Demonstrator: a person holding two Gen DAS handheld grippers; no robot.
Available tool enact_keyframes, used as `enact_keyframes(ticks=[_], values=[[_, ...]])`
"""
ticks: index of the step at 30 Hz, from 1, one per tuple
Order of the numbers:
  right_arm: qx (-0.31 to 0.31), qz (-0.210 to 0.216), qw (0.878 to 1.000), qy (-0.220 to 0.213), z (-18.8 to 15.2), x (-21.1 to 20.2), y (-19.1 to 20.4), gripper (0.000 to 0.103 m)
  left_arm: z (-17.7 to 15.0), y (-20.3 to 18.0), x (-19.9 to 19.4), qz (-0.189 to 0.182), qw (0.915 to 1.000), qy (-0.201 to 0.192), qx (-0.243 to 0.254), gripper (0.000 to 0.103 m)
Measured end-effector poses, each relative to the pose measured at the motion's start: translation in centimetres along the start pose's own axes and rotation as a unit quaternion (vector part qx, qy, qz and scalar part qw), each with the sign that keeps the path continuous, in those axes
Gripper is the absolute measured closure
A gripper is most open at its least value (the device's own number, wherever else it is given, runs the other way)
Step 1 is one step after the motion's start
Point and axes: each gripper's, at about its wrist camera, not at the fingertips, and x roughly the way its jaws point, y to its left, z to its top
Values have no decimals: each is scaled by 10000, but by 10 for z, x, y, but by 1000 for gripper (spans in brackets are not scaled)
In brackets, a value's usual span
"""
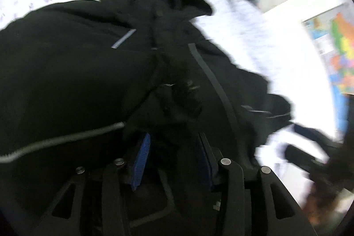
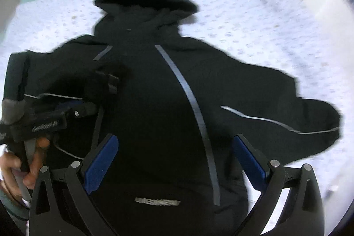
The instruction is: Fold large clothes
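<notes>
Right wrist view, one black jacket [image 2: 154, 103], two claws, right claw [image 2: 177, 160] open

Both wrist views look down, close over the black jacket [image 2: 154, 92].

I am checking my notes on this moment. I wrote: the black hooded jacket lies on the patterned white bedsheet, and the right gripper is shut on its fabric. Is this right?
Not quite. The right gripper is open: in the right wrist view its blue pads stand wide apart above the black hooded jacket, clamping nothing. The rest holds: the jacket lies on the patterned white bedsheet.
</notes>
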Motion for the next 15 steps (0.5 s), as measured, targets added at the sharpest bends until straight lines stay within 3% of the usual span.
enact_keyframes(ticks=[2,4,8,14,15], values=[[193,603,9979,116,7,13,-4,0,-1,-7,-18,-204,9997,-91,-57,58],[398,1086,9929,278,12,30,-4,0,-4,-9,-31,-142,9996,-223,-68,57],[515,1661,9829,606,25,67,16,5,-9,-2,-68,115,9978,-596,-277,57],[505,1731,9809,733,53,108,58,6,-13,20,-105,812,9904,-978,-534,56],[523,1702,9811,758,57,115,62,14,-13,22,-109,884,9896,-989,-563,56]])
